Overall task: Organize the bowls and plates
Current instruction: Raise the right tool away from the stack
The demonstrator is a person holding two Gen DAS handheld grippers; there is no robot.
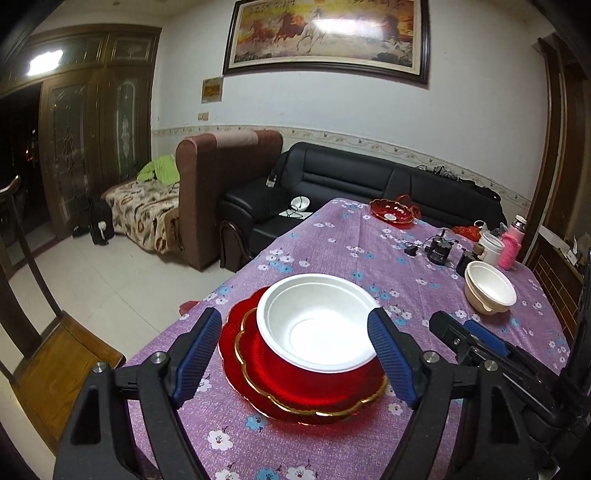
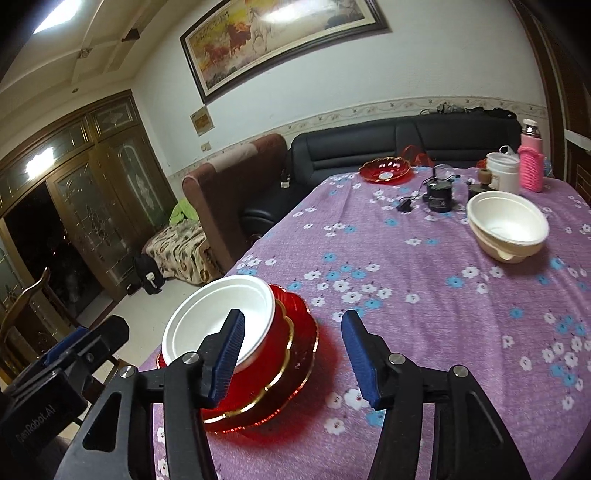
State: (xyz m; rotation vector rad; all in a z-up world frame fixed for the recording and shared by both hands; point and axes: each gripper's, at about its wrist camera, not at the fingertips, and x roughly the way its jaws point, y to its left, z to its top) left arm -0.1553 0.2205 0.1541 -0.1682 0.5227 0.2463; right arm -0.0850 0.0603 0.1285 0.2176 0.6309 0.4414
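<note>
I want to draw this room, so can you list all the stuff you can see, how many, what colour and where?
bowl in red holder: one, white inside, red outside, on the red plates
red plates: two stacked, gold rims, near table edge
cream bowls: stacked, count unclear, far right of table
red glass dish: one, far end of table
pink bottle: one, far corner
white tub: one, beside the bottle
black charger: one, mid-table
tablecloth: one, purple with flowers
black sofa: one, behind table
horse painting: one, on wall
left tongs: black with blue pads, open
right tongs: same, open
</note>
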